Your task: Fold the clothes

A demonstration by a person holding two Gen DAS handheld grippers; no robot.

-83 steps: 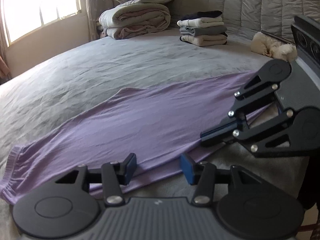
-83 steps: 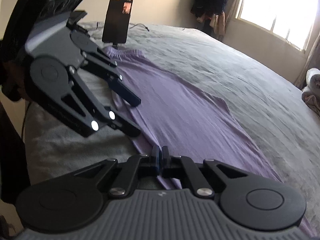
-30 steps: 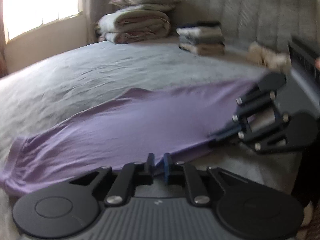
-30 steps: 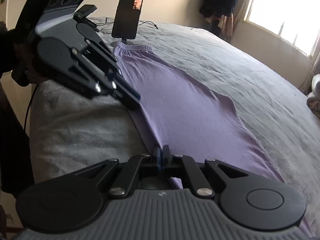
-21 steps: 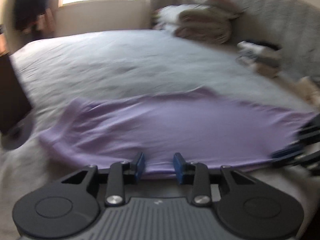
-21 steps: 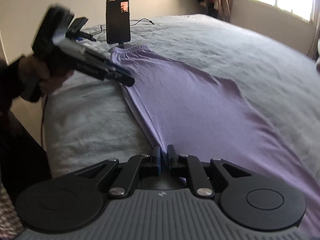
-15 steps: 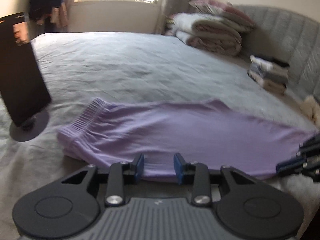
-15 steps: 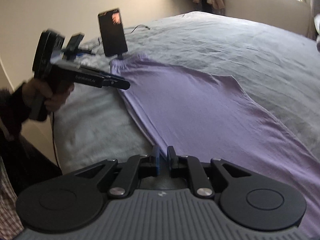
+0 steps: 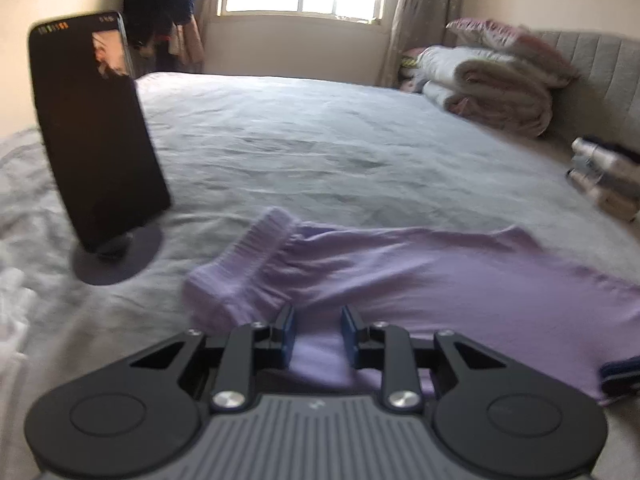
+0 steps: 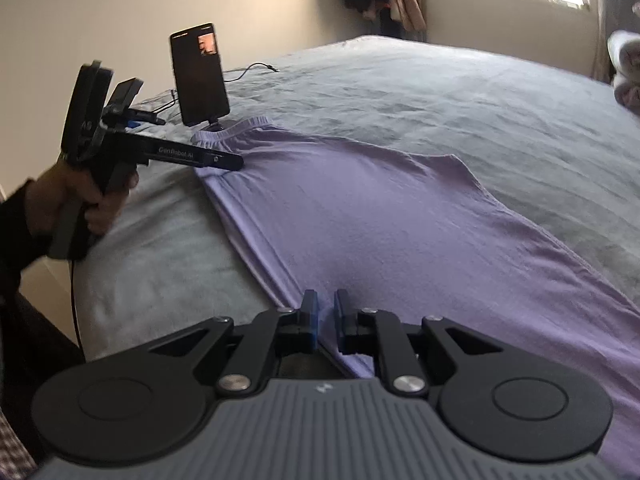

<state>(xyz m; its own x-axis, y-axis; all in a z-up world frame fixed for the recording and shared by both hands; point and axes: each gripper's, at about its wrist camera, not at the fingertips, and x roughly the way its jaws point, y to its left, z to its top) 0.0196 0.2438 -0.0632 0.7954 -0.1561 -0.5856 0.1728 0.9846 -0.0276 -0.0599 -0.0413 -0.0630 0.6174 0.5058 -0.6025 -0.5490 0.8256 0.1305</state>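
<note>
On the grey bed point(image 9: 320, 152), both hand-held grippers straddle lilac trousers point(image 10: 380, 220), left closing.

Pants point(image 9: 440, 280) lie flat on bed point(image 9: 320, 152) along my near edge. Phone on stand point(image 9: 96, 132) sits just beyond waistband point(image 9: 244, 264). Folded blankets point(image 9: 492, 84) and clothes stack point(image 9: 604, 180) far right by headboard.
</note>
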